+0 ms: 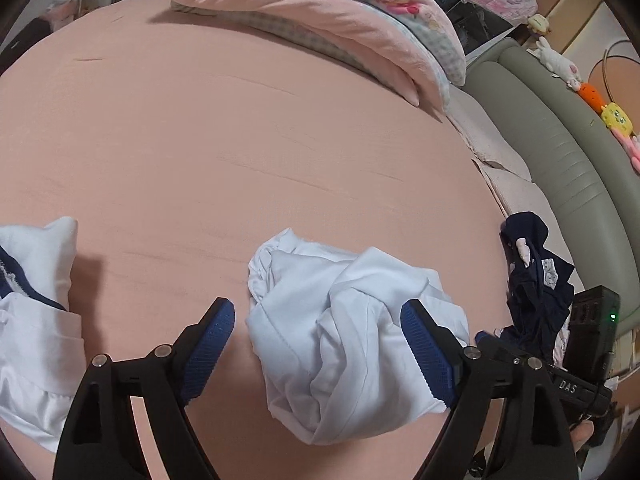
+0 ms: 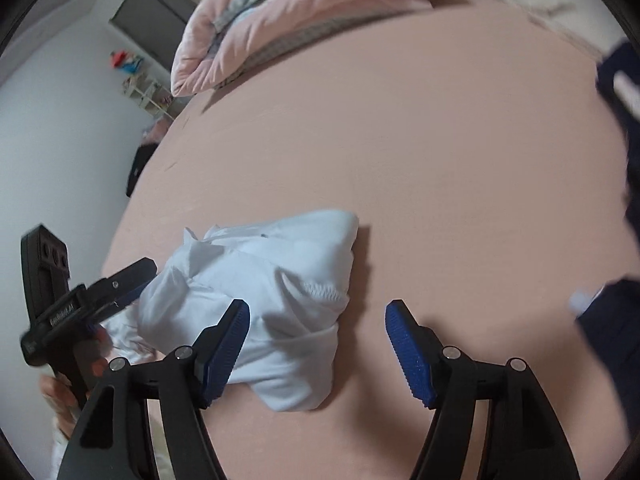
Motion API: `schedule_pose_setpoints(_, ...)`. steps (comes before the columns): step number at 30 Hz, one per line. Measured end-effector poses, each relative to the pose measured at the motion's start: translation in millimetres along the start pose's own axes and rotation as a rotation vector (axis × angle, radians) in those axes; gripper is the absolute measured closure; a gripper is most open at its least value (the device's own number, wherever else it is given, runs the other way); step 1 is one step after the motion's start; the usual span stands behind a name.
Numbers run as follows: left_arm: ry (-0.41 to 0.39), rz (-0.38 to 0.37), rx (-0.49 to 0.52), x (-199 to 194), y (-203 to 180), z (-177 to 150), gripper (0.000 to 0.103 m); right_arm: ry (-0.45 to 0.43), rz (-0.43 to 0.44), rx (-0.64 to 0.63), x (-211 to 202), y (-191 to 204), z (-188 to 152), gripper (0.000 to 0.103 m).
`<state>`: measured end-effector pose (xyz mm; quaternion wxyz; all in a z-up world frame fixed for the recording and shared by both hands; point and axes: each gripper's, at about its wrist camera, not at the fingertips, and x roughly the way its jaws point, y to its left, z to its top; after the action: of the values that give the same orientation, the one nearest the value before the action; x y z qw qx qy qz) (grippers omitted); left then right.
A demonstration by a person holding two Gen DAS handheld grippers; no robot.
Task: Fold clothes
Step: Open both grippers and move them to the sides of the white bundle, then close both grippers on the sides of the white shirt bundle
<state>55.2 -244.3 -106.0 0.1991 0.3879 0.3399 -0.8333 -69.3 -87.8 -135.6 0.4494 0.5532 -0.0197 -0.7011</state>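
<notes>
On the pink bed sheet (image 1: 240, 140), a white and navy garment (image 1: 36, 300) is seen at far left. The left gripper (image 1: 318, 344) is held spread over a crumpled white shirt (image 1: 344, 332). Dark navy clothes (image 1: 536, 280) are heaped beside it. The right gripper (image 2: 318, 350) is likewise spread, empty.

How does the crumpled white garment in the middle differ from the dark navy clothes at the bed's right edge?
Colour: the white garment is plain pale white; the navy clothes are dark with small light patches.
Place: the white garment lies mid-sheet between the left tool's open fingers; the navy clothes sit at the bed's edge, outside that tool.
Focus: the white garment is sharp in the right wrist view; the navy clothes are blurred there.
Both are crumpled, unfolded.
</notes>
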Motion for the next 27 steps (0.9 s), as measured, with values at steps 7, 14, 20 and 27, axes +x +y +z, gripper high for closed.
schedule_pose_setpoints(7,0.037,-0.063,0.016,7,-1,-18,0.007,0.012,0.116,0.097,13,-9,-5,0.030)
schedule_pose_setpoints(14,0.089,-0.112,-0.037,16,18,-27,0.002,0.047,0.151,0.183,26,-17,-7,0.027)
schedule_pose_setpoints(20,0.128,-0.183,-0.109,37,32,-34,0.001,0.076,0.211,0.242,42,-22,-11,0.027)
schedule_pose_setpoints(27,0.101,-0.202,-0.113,48,30,-35,0.000,0.056,0.231,0.252,54,-21,-7,0.024)
